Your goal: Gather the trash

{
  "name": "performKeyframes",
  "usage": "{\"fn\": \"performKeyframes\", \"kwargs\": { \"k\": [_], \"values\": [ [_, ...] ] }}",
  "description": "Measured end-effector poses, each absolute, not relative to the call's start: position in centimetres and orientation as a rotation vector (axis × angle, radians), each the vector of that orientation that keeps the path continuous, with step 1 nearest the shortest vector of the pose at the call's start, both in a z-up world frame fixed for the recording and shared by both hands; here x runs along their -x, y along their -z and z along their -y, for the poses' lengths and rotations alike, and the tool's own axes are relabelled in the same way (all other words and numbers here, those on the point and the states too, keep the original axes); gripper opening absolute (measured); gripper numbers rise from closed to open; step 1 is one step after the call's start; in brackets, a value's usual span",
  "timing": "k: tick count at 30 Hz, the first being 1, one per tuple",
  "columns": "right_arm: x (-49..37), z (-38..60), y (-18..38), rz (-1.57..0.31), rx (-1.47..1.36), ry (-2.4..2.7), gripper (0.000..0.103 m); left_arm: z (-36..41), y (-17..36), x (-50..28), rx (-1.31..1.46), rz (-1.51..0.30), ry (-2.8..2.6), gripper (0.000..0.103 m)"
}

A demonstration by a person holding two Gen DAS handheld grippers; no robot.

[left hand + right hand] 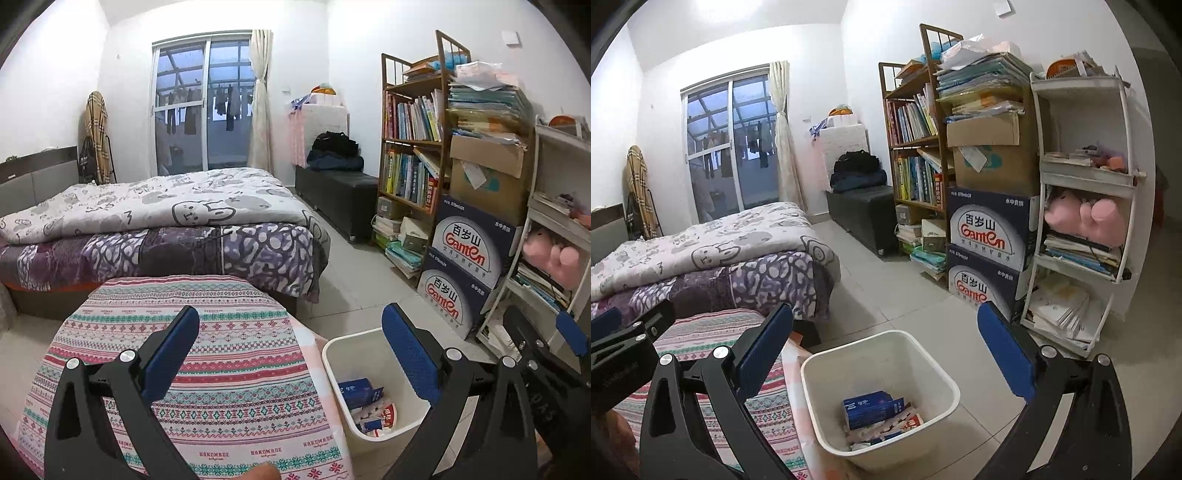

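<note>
A white trash bin (938,373) stands on the tiled floor beside a table with a patterned cloth (229,354). It holds a blue carton (868,408) and several wrappers. The bin also shows in the left wrist view (332,354), with the blue carton (356,391) inside. My left gripper (291,350) is open and empty above the table's right edge. My right gripper (886,350) is open and empty above the bin. The right gripper also shows at the right edge of the left wrist view (546,350).
A bed (166,221) with a quilt stands behind the table. A wooden bookshelf (916,147), stacked cardboard boxes (990,229) and a white shelf unit (1086,206) line the right wall. A dark bench (864,210) stands near the window.
</note>
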State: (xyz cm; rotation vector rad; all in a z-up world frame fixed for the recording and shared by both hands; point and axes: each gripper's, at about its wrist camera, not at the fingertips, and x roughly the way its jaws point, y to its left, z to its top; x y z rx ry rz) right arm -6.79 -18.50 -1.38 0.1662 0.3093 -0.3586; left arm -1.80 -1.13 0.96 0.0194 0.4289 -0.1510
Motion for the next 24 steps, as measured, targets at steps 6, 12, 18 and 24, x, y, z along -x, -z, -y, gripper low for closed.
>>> {"fn": "performKeyframes", "kwargs": {
  "k": [6,12,18,24],
  "values": [
    [6.2,18.4,1.7,-0.328,-0.192,0.321,0.096,1.0,-0.7,1.8,-0.032,-0.429,0.129,0.096],
    [5.8,17.6,1.7,-0.336,-0.189,0.283,0.096,0.1,-0.7,1.8,-0.031,-0.426,0.102,0.096],
    [5.3,16.8,1.6,-0.34,-0.183,0.253,0.096,-0.9,-0.6,1.7,-0.025,-0.434,0.076,0.096],
    [4.6,16.4,1.8,-0.367,-0.181,0.243,0.096,-1.7,-0.4,1.9,-0.026,-0.438,0.06,0.096]
  ]
}}
